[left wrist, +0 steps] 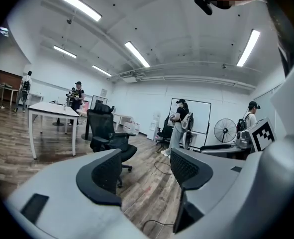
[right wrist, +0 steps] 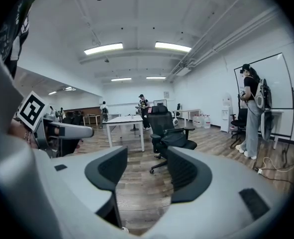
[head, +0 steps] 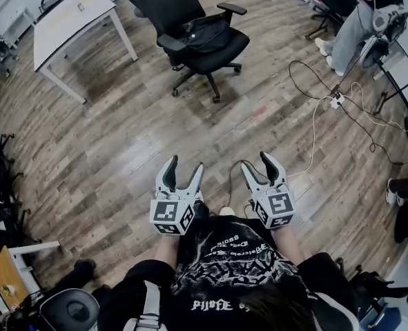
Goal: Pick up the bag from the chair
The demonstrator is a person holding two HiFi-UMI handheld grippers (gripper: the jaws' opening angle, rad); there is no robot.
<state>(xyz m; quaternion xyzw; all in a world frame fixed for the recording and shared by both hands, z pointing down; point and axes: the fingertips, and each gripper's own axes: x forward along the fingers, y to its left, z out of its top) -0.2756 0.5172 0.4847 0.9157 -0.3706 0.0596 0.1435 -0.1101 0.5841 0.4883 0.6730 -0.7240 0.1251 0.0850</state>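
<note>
Standing on the brown wood-plank floor (head: 121, 136), the person holds both grey two-jaw grippers out in front of the body, side by side and pointing slightly downward toward the room. The left gripper (head: 185, 165) has its jaws spread apart, and its own view shows only floor and distant furniture in the gap. The right gripper (head: 256, 163) is likewise released, jaws parted with nothing between them. Each carries a cube with black-and-white square markers at its base.

The dark, soft, slumped bag (head: 205, 36) lies on the seat of the black mesh-backed office chair on castors (head: 163, 2), resting between the armrests. The chair stands well apart from both grippers, across an open stretch of floor, and appears ahead of the jaws in both gripper views. A white rectangular table with white legs (head: 69, 16) stands just beside the chair, on its left in the head view. Thin white and black cables (head: 314, 123) trail over the floor to the right, near a standing person in light trousers (head: 352, 26).
</note>
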